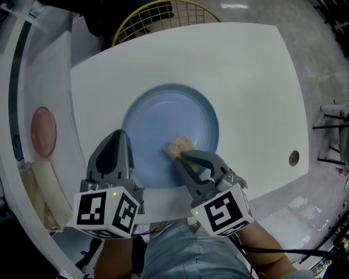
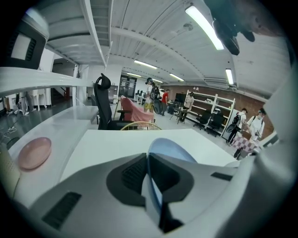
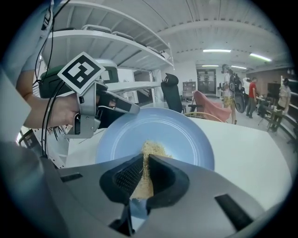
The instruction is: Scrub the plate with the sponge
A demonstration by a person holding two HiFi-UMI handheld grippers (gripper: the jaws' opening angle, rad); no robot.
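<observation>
While the left claw (image 1: 121,140) pinches the near-left rim of a blue plate (image 1: 169,122), the right claw (image 1: 184,157) presses a tan sponge (image 1: 179,146) onto the plate's inner surface, toward its near edge. From the left gripper view, the left claw (image 2: 147,160) is closed on the plate (image 2: 173,149), whose thin rim runs straight down between the two jaws. From the right gripper view, the right claw (image 3: 145,162) is clamped on the sponge (image 3: 151,151), whose fibrous end sticks out past the jaws and touches the plate (image 3: 186,132). There the left claw (image 3: 132,109) reaches in from the upper left to the rim, with a hand (image 3: 46,111) wrapped around its handle.

The plate sits at the middle of a white table (image 1: 251,76); whether it lies flat or is tipped up cannot be told. A small round hole (image 1: 294,158) marks the table near its right edge. A pink dish (image 1: 43,131) rests on a white ledge (image 1: 54,82) to the left, well apart from the plate. A yellow wire frame (image 1: 163,13) shows beyond the table's far edge. People stand among shelving and office chairs in the room behind, visible in both gripper views.
</observation>
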